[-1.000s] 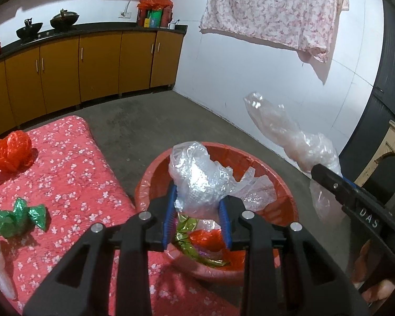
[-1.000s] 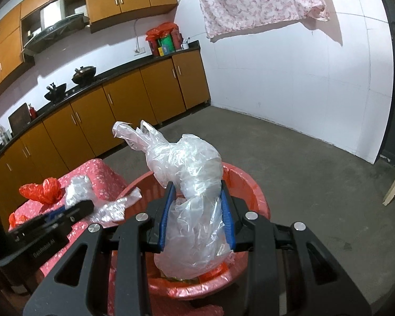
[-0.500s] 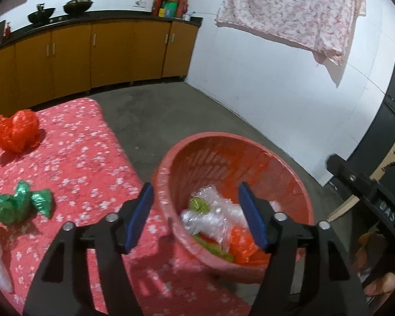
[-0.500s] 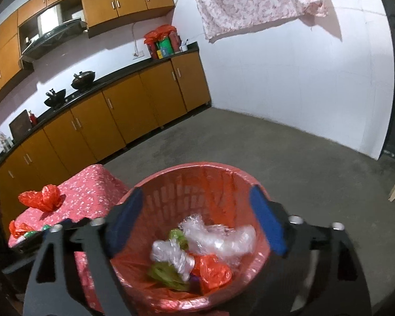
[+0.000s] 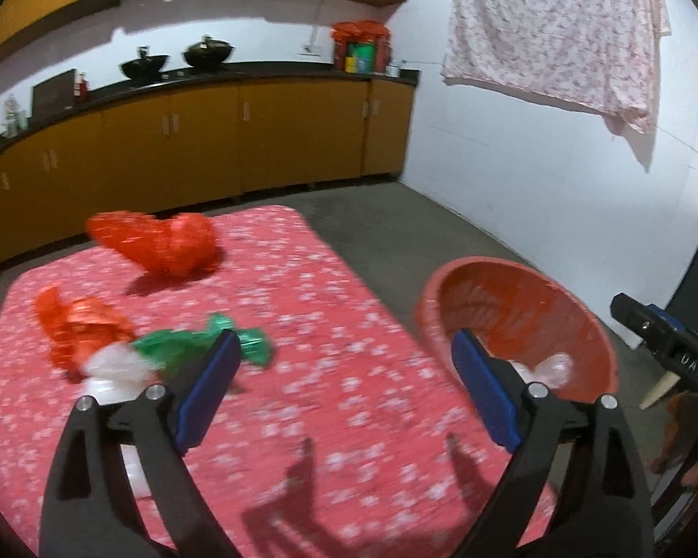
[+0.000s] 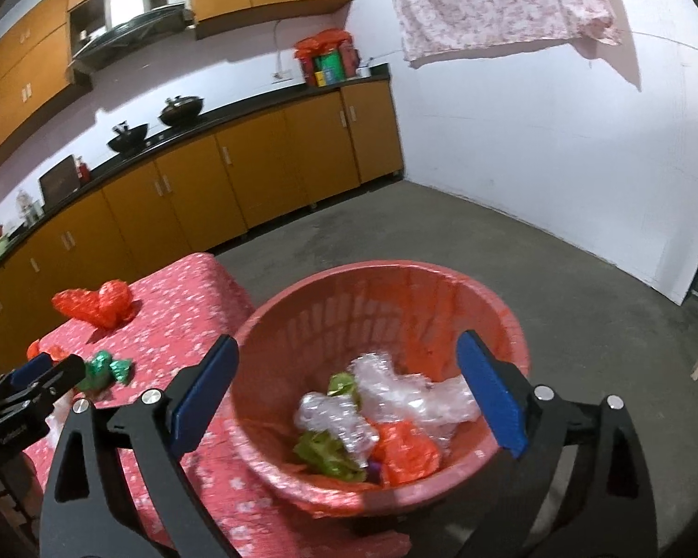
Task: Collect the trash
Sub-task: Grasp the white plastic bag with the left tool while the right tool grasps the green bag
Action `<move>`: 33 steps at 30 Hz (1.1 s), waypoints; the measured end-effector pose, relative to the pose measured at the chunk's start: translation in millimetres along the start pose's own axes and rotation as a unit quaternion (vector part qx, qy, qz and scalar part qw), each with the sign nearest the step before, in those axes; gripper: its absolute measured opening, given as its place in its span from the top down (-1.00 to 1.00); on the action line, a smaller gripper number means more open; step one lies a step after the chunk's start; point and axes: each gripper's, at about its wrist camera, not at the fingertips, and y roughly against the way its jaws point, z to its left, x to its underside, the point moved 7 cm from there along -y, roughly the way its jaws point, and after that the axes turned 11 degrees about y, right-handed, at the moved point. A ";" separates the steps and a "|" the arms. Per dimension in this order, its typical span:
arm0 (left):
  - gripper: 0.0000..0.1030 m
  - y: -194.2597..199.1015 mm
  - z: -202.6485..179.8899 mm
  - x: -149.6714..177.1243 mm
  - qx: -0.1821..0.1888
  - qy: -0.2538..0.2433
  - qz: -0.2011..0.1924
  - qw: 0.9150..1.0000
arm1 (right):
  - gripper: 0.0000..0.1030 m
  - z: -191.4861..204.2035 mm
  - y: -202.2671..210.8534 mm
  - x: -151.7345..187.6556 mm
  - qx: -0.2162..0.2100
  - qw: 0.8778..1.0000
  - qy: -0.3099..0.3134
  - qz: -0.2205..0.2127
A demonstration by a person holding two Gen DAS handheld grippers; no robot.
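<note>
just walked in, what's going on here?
A person with two handheld grippers is clearing plastic trash off a red floral table into a red basket. Both grippers are empty: the left gripper and right gripper are opening. Red bags and a green bag remain on the table.

The left wrist view looks forward and down along its own tool (image 5: 339, 372), close over the red flowered tabletop (image 5: 330, 307), facing the kitchen cabinets (image 5: 209, 139); the red basket (image 5: 577, 307) sits at its right edge. The right wrist view looks down along the right tool (image 6: 344, 381), close above that basket (image 6: 395, 288), with the tabletop (image 6: 186, 288) to its left. Both share the basket, the tabletop, the cabinets (image 6: 256, 167) and the hanging cloth (image 5: 553, 28).
</note>
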 end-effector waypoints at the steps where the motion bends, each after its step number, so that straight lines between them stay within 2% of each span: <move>1: -0.75 6.2 11.1 -0.2 -0.013 0.002 -0.005 1.000 | -0.83 7.0 0.4 0.2 -0.005 1.000 0.004 0.000; 8: -0.77 37.0 92.1 3.1 -0.114 0.010 -0.033 0.993 | -0.83 46.3 -4.5 4.2 -0.040 0.999 0.026 0.007; 10: -0.77 36.2 120.7 6.4 -0.148 0.020 -0.025 0.989 | -0.83 57.4 -7.1 5.7 -0.050 0.998 0.030 0.011; 12: -0.77 31.3 140.1 9.5 -0.162 0.035 -0.011 0.986 | -0.83 70.8 -9.2 7.3 -0.060 0.997 0.038 0.015; 14: -0.77 25.2 156.2 11.8 -0.165 0.048 0.001 0.985 | -0.83 82.3 -11.0 7.1 -0.070 0.996 0.048 0.017; 19: -0.75 4.4 167.5 16.8 -0.162 0.063 0.034 0.984 | -0.83 104.6 -13.7 9.4 -0.084 0.994 0.073 0.022; 23: -0.64 -8.5 169.0 22.9 -0.146 0.073 0.053 0.985 | -0.83 116.1 -17.8 10.6 -0.089 0.992 0.084 0.026; 25: -0.52 -14.8 166.8 25.4 -0.139 0.071 0.062 0.986 | -0.83 122.1 -20.5 11.1 -0.095 0.991 0.087 0.030; 29: -0.07 -25.6 165.3 31.1 -0.123 0.077 0.083 0.986 | -0.83 135.8 -23.9 11.6 -0.105 0.989 0.100 0.033; 33: 0.22 -21.8 166.9 29.1 -0.107 0.085 0.079 0.988 | -0.83 152.2 -26.9 10.7 -0.119 0.986 0.113 0.035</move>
